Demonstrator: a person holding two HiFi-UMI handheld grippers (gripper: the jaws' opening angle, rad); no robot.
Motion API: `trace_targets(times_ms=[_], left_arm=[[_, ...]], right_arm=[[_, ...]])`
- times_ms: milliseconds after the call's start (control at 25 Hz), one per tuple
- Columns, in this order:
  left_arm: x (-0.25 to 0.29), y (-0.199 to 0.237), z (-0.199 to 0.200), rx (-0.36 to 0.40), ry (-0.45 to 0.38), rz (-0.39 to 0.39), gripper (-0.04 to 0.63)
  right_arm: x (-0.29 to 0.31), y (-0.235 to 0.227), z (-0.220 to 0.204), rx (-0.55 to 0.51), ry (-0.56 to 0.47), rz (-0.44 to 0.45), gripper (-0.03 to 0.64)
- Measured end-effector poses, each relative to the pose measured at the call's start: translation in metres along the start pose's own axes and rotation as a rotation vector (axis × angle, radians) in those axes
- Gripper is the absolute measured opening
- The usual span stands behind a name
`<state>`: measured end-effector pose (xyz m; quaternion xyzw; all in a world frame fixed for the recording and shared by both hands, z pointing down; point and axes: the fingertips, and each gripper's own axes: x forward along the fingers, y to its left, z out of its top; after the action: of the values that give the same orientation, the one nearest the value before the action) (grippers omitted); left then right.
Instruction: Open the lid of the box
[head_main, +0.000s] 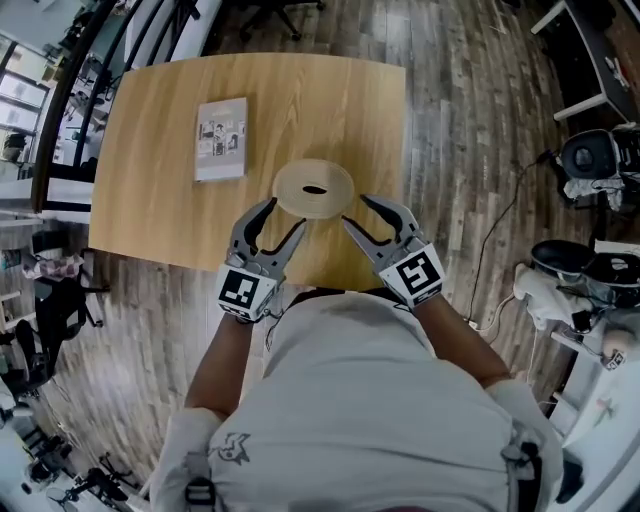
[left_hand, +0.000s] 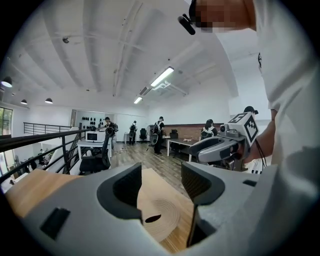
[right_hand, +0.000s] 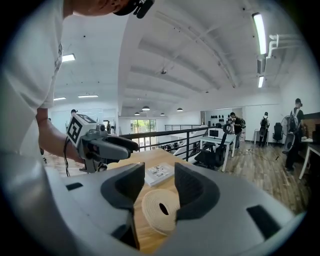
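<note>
Woven round box (right_hand: 149, 216) near front of wooden tabletop (head_main: 150, 200), lid (head_main: 314, 188) still on. Approach step: left claw (head_main: 284, 217), right claw (head_main: 357, 211) both spread, empty, just short of box. Next move likely: pinch lid rim, lift.

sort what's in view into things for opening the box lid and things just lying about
For the job:
box and its lid
left gripper, jaws open
right gripper, jaws open

Lying about:
booklet, on the table apart from the box
</note>
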<state>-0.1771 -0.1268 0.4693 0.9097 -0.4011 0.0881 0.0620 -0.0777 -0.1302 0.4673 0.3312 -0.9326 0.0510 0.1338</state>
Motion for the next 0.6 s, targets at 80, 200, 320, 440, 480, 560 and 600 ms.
trace_targets(times_ms=[80,200,320,440,480,560,600], left_arm=[[-0.002,0.006,-0.006,0.013,0.012,-0.019,0.239],[0.0,0.015,-0.015,0.023,0.033,-0.048,0.245],[0.004,0.021,-0.027,0.02,0.061,-0.083,0.256],[0.007,0.026,-0.041,0.002,0.062,-0.131,0.279],[0.006,0.026,-0.047,0.006,0.067,-0.147,0.288],[0.005,0.029,-0.059,0.014,0.089,-0.172,0.299],[0.005,0.032,-0.065,0.017,0.098,-0.183,0.302]], right_arm=[[0.006,0.001,-0.003,0.009,0.013,-0.004,0.196],[0.018,0.0,-0.006,0.007,0.032,-0.013,0.199],[0.031,-0.002,-0.014,-0.012,0.064,-0.015,0.202],[0.04,-0.004,-0.026,-0.021,0.102,-0.014,0.206],[0.043,-0.003,-0.031,-0.018,0.12,-0.008,0.207],[0.049,0.001,-0.042,-0.011,0.156,0.006,0.212],[0.053,0.002,-0.047,-0.013,0.171,0.011,0.212]])
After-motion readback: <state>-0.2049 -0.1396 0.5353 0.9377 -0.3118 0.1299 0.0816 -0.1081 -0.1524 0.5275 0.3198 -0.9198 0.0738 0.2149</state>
